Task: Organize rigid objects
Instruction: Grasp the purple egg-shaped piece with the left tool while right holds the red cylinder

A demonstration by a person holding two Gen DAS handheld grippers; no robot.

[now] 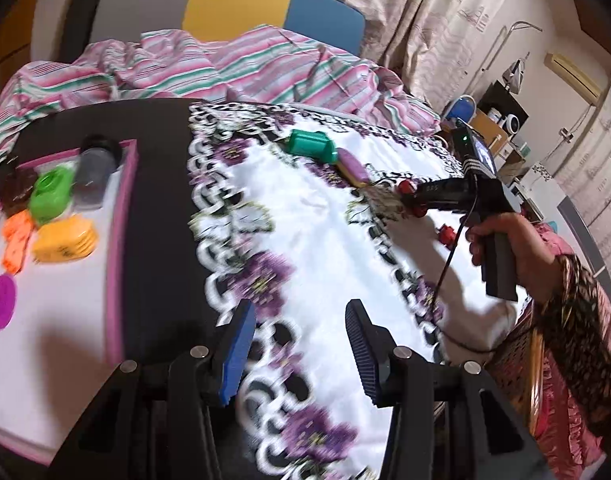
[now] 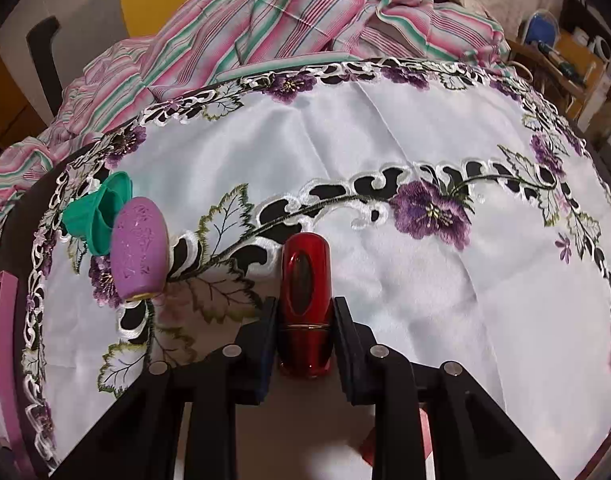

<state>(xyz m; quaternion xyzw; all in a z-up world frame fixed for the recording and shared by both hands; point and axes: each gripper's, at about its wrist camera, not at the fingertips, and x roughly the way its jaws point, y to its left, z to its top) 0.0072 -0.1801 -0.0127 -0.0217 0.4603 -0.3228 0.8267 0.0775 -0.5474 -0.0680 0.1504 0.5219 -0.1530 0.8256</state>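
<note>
Btwn right tongs: glossy red bottle

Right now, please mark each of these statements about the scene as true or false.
1. The right gripper is shut on the red bottle. True.
2. The left gripper holds the green cap. False: it is open and empty; the cap lies in the tray.
3. The purple bottle lies beside the teal piece on the cloth. True.
4. The orange box is on the cloth. False: the box is in the tray.
</note>
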